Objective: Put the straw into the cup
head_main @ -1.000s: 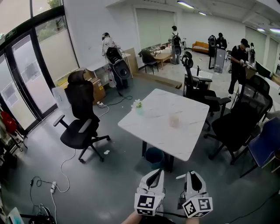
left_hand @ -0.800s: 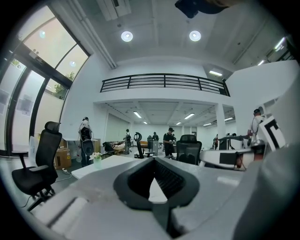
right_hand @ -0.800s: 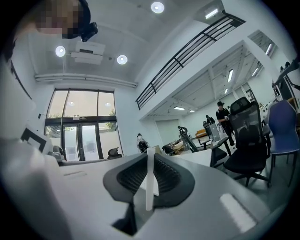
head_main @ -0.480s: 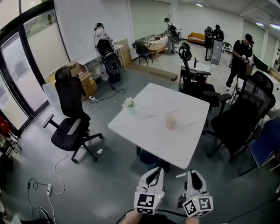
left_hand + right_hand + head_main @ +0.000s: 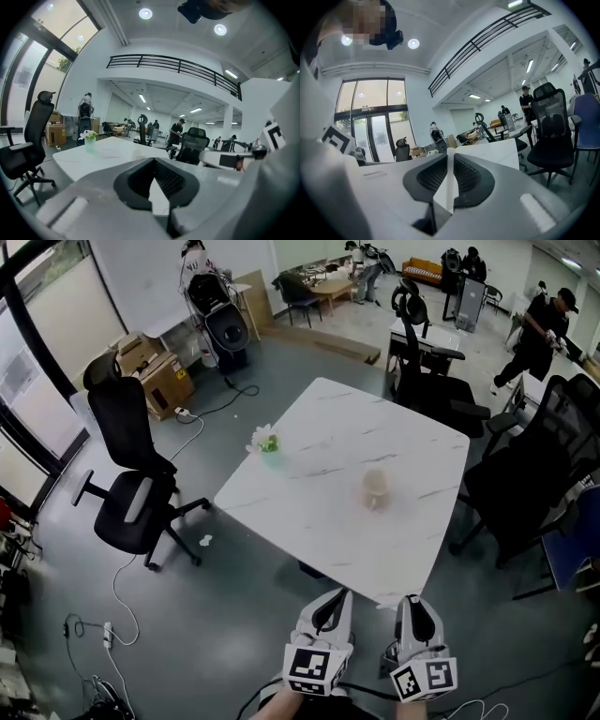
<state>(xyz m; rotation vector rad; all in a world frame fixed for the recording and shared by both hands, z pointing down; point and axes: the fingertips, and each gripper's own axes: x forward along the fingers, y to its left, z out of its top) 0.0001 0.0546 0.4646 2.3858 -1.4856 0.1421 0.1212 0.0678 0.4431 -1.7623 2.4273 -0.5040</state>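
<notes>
The right hand-held gripper (image 5: 450, 153) is clamped on the white straw (image 5: 449, 187), which stands upright between its jaws. The left hand-held gripper (image 5: 152, 161) has its jaws together and holds nothing. The cup (image 5: 376, 488) stands farther off on the worktop (image 5: 309, 486), so approach and insertion are left. No writing is readable.

From head height we look steeply down on the white tabletop (image 5: 319, 484), not close. Each gripper view sits low, nearly level, along the left tongs (image 5: 154, 176) and right tongs (image 5: 450, 164); all share that tabletop.
</notes>
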